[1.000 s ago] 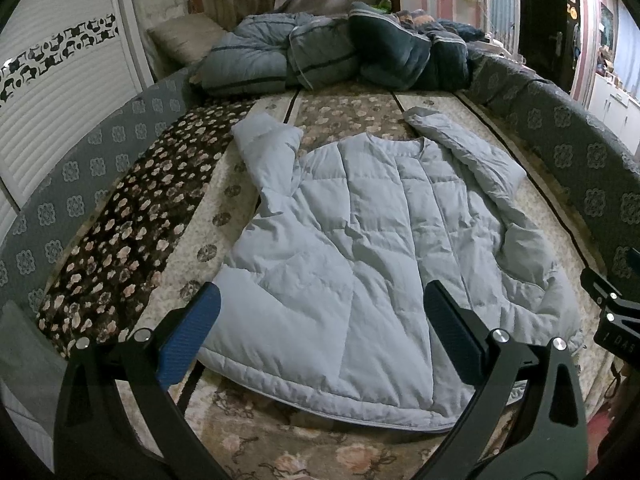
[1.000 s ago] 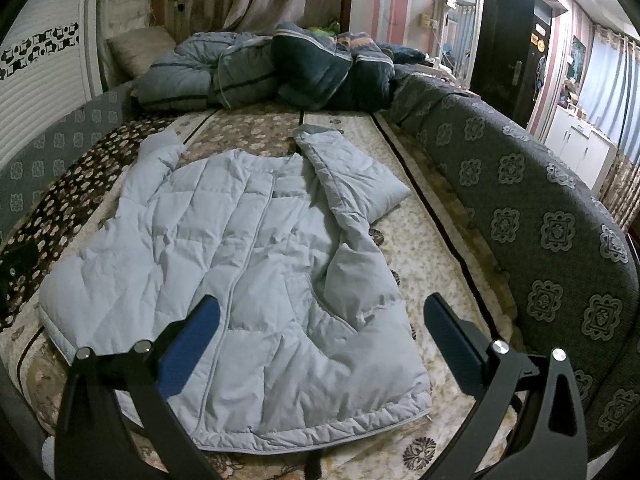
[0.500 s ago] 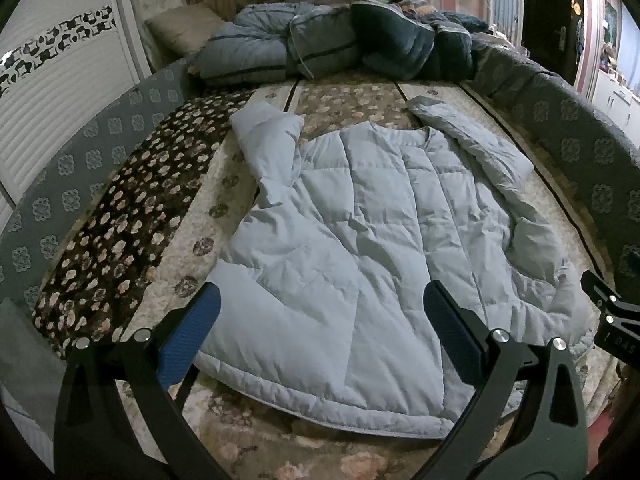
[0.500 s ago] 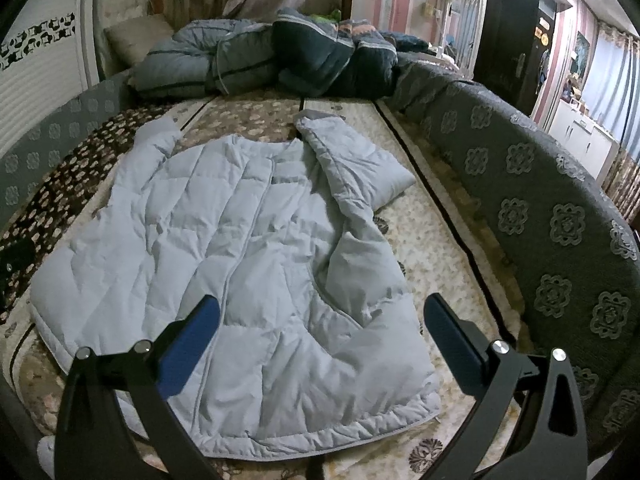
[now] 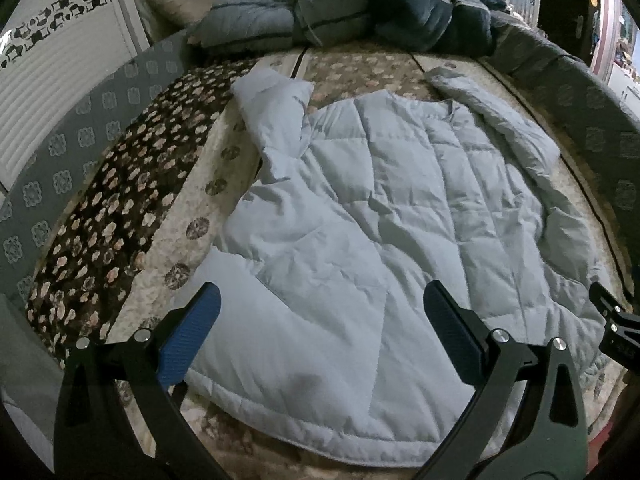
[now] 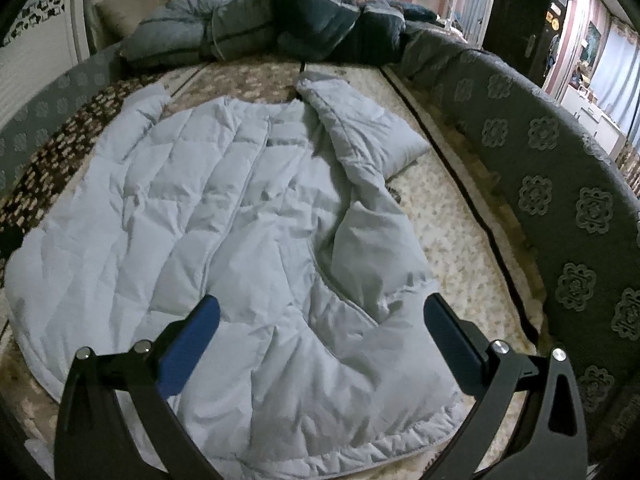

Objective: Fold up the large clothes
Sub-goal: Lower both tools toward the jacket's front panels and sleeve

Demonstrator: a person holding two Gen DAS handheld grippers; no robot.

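I am seeing the bed (image 5: 192, 200), which is carrying a pale blue quilted jacket (image 5: 360, 240) lying flat across its middle. A pile of folded quilts (image 5: 332, 16) is lying along its far edge.

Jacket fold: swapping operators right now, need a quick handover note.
Left claw: open, empty, above the hem.
Right claw: open, empty, above the lower right side.
Pale blue puffer jacket lies spread flat on the patterned bed cover, collar at the far end, both sleeves angled up by the shoulders.
Done: laid out only, no fold made.
Left: probably sleeves in, then fold the body.
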